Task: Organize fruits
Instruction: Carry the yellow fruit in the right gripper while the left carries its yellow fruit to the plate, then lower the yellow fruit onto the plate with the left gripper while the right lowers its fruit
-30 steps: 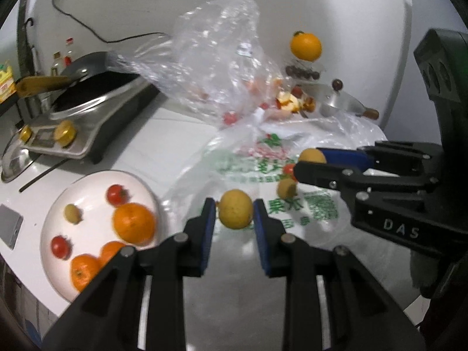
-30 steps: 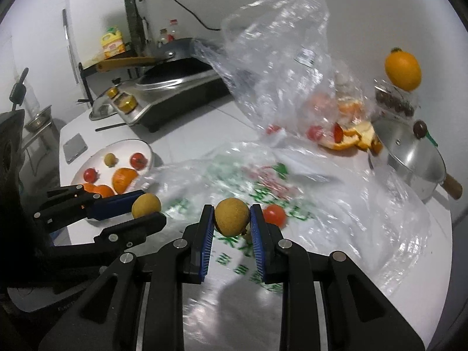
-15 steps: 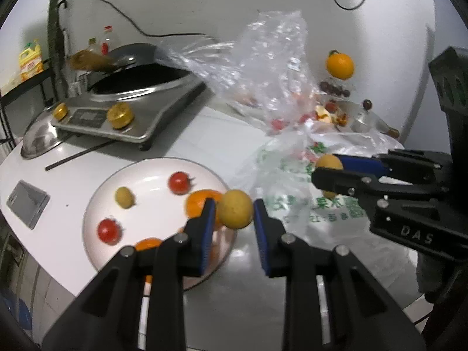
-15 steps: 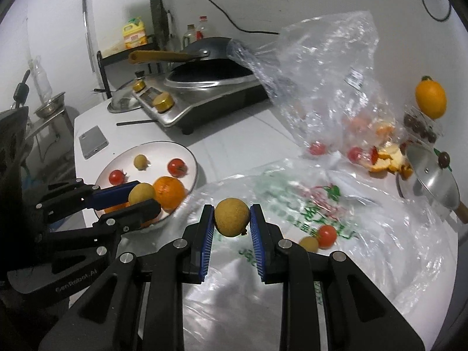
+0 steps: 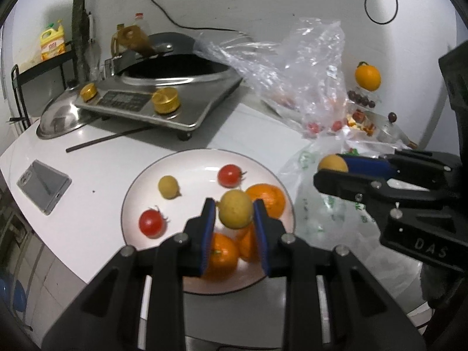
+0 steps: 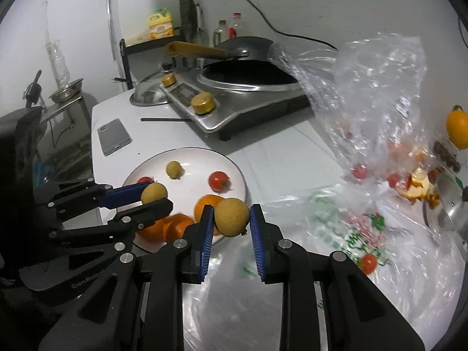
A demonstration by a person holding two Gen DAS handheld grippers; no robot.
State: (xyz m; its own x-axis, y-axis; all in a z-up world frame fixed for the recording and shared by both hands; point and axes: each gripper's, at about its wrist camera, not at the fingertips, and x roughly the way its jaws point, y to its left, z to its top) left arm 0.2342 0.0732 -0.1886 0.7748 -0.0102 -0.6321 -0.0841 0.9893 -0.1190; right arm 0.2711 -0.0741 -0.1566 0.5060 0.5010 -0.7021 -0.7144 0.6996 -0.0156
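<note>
Left wrist view: in the middle of the frame the left gripper (image 5: 235, 215) squeezes a small yellow fruit (image 5: 235, 209) over the white plate (image 5: 199, 163), above the oranges (image 5: 264, 199). At the right, the right gripper (image 5: 332, 168) pinches another round fruit (image 6: 232, 217), beside the plate and over the plastic bag (image 6: 380, 251).

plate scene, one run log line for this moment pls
left claw: holds longan over plate | right claw: holds longan beside plate | release: not yet
</note>
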